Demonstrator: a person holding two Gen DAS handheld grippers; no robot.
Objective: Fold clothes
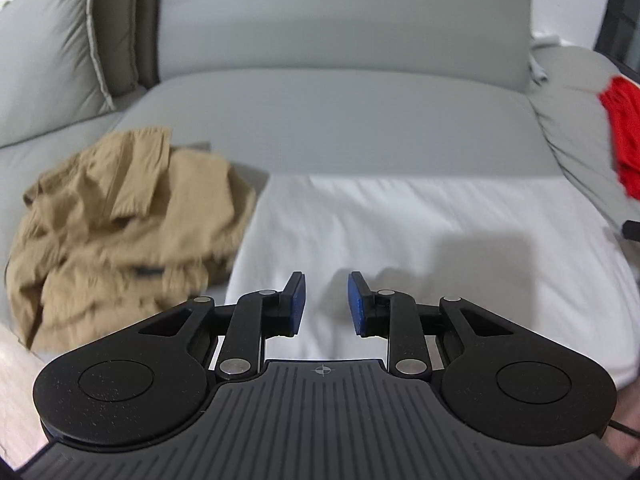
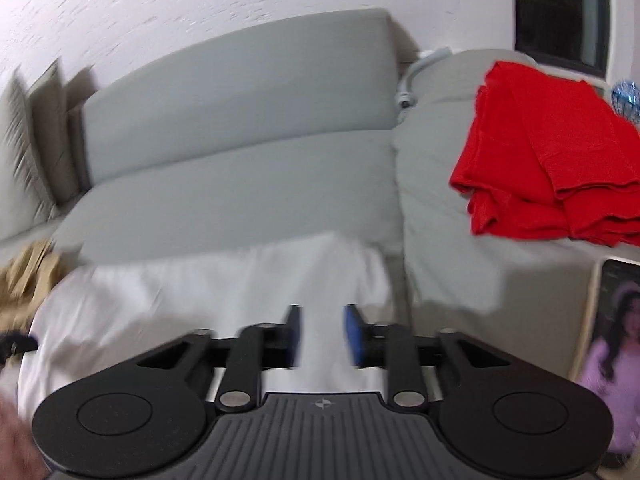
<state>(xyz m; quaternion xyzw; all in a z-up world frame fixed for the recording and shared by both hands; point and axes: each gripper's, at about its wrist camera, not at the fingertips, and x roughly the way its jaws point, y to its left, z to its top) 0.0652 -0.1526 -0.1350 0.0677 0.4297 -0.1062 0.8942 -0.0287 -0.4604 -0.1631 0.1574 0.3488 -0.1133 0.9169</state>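
Observation:
A white garment (image 1: 420,248) lies folded flat on the grey sofa seat (image 1: 320,128). It also shows in the right wrist view (image 2: 208,292). My left gripper (image 1: 326,304) is open and empty, hovering over the white garment's near edge. My right gripper (image 2: 322,336) is open and empty above the garment's right part. A crumpled tan garment (image 1: 120,216) lies to the left of the white one; a corner of it shows in the right wrist view (image 2: 24,276). A folded red garment (image 2: 552,156) rests on the sofa's right armrest, also seen in the left wrist view (image 1: 624,136).
The sofa backrest (image 1: 340,28) runs behind the seat, with a grey cushion (image 1: 52,40) at the left. A phone showing a picture (image 2: 612,344) stands at the far right, below the armrest (image 2: 440,152). A white wall (image 2: 200,0) is behind.

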